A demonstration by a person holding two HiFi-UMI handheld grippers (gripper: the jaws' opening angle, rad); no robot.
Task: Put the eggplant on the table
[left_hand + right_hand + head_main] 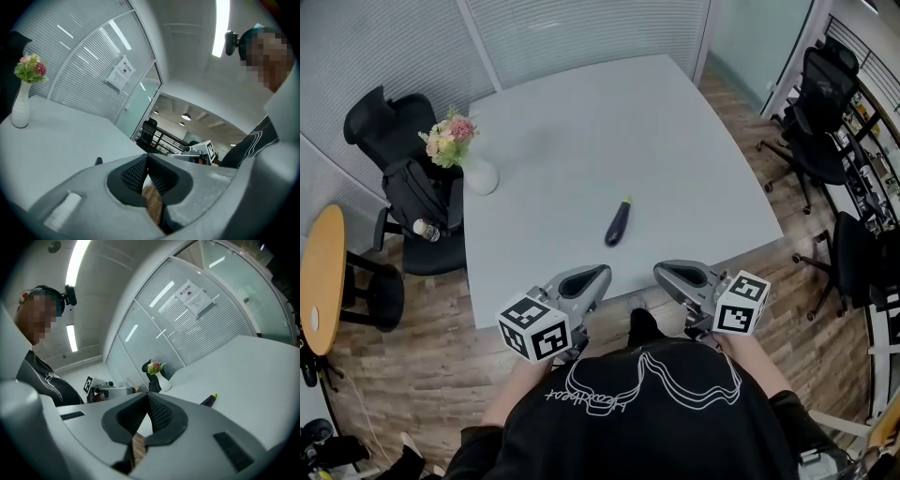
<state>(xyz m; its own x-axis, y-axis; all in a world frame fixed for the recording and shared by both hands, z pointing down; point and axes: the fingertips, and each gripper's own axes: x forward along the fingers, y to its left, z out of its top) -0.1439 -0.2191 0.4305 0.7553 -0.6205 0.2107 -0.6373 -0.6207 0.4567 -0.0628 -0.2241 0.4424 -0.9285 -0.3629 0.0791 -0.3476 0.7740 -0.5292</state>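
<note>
A dark purple eggplant with a green stem lies on the pale grey table, a little in from the near edge. Its stem end shows past the right jaws, and a small dark tip of it peeks over the left jaws. My left gripper hovers at the table's near edge, below and left of the eggplant, jaws shut with nothing between them. My right gripper is beside it, to the right, also shut and empty. Both sit apart from the eggplant.
A white vase of pink flowers stands near the table's left edge. A black office chair sits left of the table, more black chairs on the right. A round wooden table is at far left. Wood floor lies below.
</note>
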